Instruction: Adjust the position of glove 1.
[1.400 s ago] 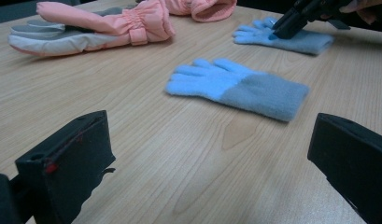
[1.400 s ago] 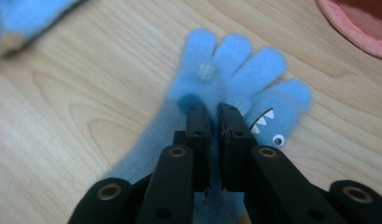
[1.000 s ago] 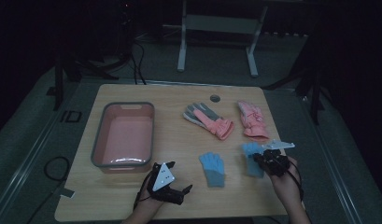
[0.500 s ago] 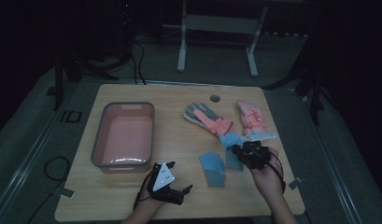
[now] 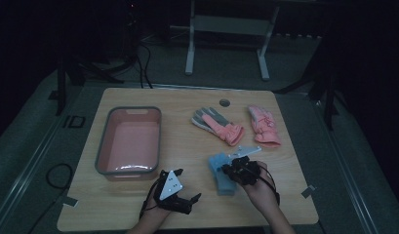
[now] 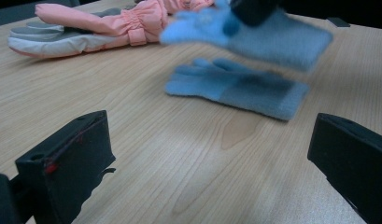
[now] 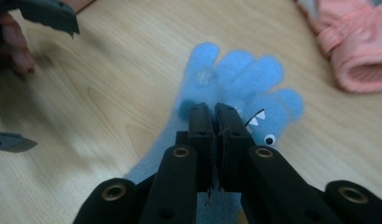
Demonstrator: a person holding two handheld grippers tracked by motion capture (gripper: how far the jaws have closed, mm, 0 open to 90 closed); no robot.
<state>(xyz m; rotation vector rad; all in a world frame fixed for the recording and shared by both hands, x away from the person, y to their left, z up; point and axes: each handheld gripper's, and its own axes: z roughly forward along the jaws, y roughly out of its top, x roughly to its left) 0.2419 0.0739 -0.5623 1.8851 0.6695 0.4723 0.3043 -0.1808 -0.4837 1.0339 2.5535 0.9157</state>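
Lifted off the table is a light blue knit glove with a small eye and teeth on its thumb, and my right gripper is shut on its palm. In the high view that right gripper holds this glove just above a second blue glove lying flat on the table. The lying glove and the blurred held glove over it face my left gripper. That left gripper rests near the table's front edge, open and with nothing between its jaws.
A pink tub with a grey rim stands at the left. A pink and grey glove and a pink glove lie behind the blue ones. The wooden table has a small hole near its far edge.
My right gripper has carried the blue glove leftward from the right side of the table to above the second blue glove. The left gripper has stayed put.
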